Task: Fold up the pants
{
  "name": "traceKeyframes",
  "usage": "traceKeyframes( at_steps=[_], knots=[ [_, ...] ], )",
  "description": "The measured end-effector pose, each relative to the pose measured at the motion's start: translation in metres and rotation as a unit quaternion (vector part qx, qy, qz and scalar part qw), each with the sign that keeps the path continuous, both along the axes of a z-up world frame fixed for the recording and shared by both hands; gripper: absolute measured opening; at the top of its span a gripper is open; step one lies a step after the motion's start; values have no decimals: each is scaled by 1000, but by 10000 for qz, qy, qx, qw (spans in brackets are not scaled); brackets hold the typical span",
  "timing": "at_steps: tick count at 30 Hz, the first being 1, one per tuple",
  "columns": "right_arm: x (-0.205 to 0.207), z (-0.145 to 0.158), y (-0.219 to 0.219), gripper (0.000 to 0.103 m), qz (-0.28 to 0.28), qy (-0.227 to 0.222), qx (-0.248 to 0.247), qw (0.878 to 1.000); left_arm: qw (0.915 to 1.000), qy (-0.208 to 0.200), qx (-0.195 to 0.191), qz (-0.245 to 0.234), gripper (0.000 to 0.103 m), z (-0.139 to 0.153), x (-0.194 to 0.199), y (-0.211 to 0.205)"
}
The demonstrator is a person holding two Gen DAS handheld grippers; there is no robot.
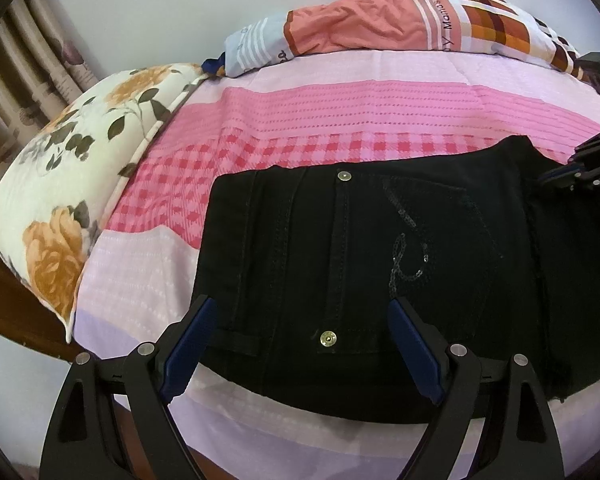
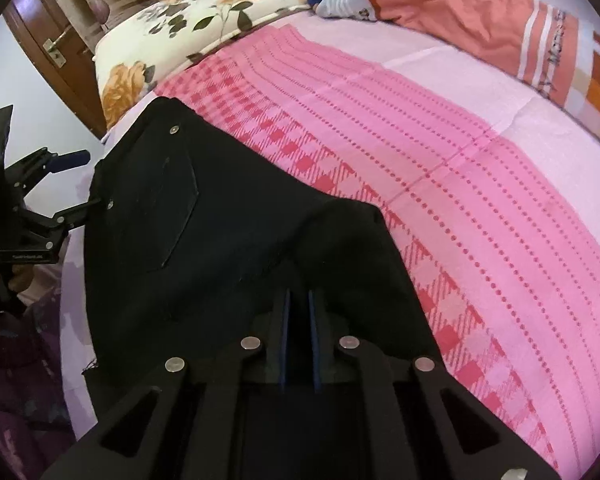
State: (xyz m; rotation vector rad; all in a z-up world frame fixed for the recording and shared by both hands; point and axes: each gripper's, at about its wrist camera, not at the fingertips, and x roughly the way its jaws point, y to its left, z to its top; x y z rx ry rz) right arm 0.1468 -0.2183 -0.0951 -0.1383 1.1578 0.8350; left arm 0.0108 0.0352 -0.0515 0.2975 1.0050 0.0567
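Right gripper: at the bottom centre of the right wrist view, the jaws are drawn nearly together on a raised ridge of the black pants. The cloth tents up just ahead of the fingertips, so this reads as a pinch on fabric. How many layers are caught cannot be told, because the fold hides them.

Left gripper: at the bottom of the left wrist view, the jaws stand wide apart and hold nothing. They straddle the near edge of the pants at the waistband end, one blue pad on each side of the lower brass rivet.

The pants lie flat on the pink bedsheet, with the waistband toward the left of the left wrist view and the sequinned pocket in mid frame.

Risks from this state:

1. Single-layer pinch. If the right gripper holds only the top layer, a lift would likely separate the layers and skew the fold.
2. Unanchored waistband. With the left jaws unclosed, a pull by the right gripper may drag the whole garment across the sheet.
3. Sheet capture. If the left jaws close low over the edge, they may catch the bedsheet together with the denim.
4. Overrun. The floral pillow at left and the folded blanket at the upper edge lie well clear; only a large swing could reach them.
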Motion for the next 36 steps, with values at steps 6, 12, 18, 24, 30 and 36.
traceKeyframes(
  at_steps=[6, 12, 18, 24, 30, 36],
  knots=[
    [-1, 11, -2, 5, -159, -220, 29, 9996, 9999, 92, 1, 127, 87, -3, 3, 3],
    [4, 11, -9, 4, -330, -279, 5, 9991, 9997, 166, -13, 197, 87, -6, 3, 3],
    [5, 13, -9, 3, -403, -277, 102, 9988, 9997, 162, -7, 188, 87, -7, 3, 3],
    [7, 3, -13, 9, -678, -54, 231, 9974, 9997, 166, 11, 177, 87, -8, 0, 1],
    [-21, 46, -37, 10, -1158, -95, 1069, 9875, 9998, 24, 8, 199, 87, 1, -7, 7],
    [-111, 59, -9, 10, -685, -68, 693, 9952, 9997, -57, -126, 211, 87, 6, -13, 11]
  ],
)
